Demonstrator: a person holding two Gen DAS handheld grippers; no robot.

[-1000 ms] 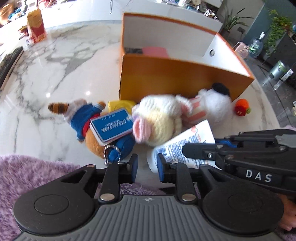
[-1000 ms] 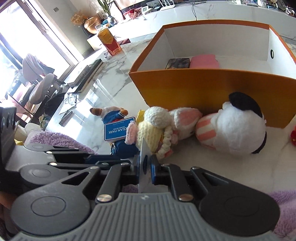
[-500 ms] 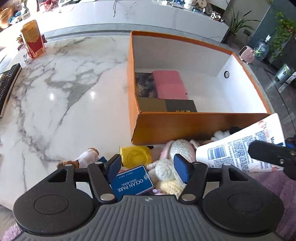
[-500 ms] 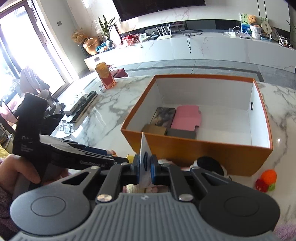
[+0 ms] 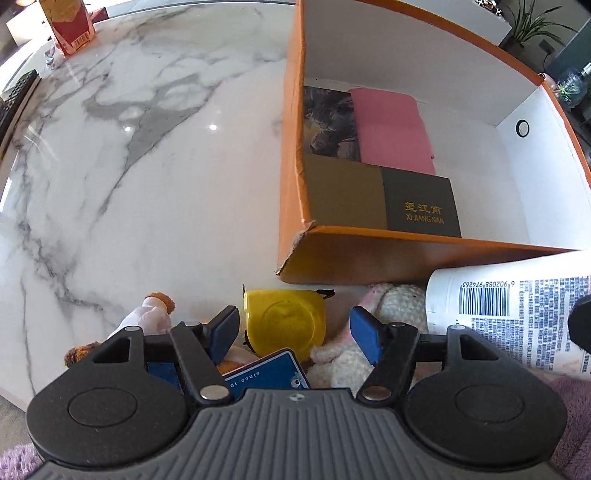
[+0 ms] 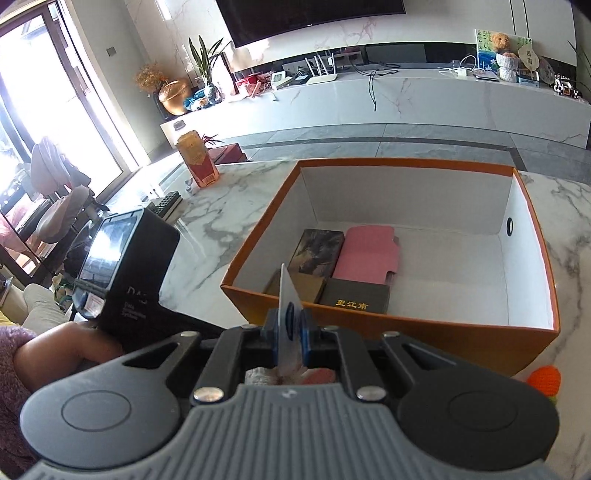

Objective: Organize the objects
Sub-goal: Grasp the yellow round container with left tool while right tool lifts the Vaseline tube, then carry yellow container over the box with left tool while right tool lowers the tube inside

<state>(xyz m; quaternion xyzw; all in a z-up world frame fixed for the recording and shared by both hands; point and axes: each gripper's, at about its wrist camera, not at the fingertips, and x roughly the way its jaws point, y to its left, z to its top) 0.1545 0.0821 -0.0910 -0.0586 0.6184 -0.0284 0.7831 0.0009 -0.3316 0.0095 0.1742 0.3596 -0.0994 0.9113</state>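
Note:
My left gripper (image 5: 293,328) points down over a heap of toys in front of the orange box (image 5: 295,147). Its jaws are opening, and nothing is pressed between the pads. Below the gap lie a yellow tape measure (image 5: 284,317), a blue card (image 5: 266,376), a plush bear (image 5: 147,314) and a cream knitted toy (image 5: 395,299). My right gripper (image 6: 290,328) is shut on the flat end of a white tube (image 6: 286,295). In the left wrist view the white tube (image 5: 517,317) hangs in the air at the right. The orange box (image 6: 406,332) holds a pink case (image 5: 391,129) and a dark box (image 5: 421,203).
A red carton (image 5: 70,22) and a keyboard (image 5: 18,96) sit at the far left of the marble table (image 5: 147,166). An orange knitted toy (image 6: 545,380) lies right of the box. A hand (image 6: 66,347) holds the left gripper's body (image 6: 122,277).
The left gripper's jaws have spread wide, and it has moved forward over the toys toward the box. The right gripper has lifted the tube off the table.

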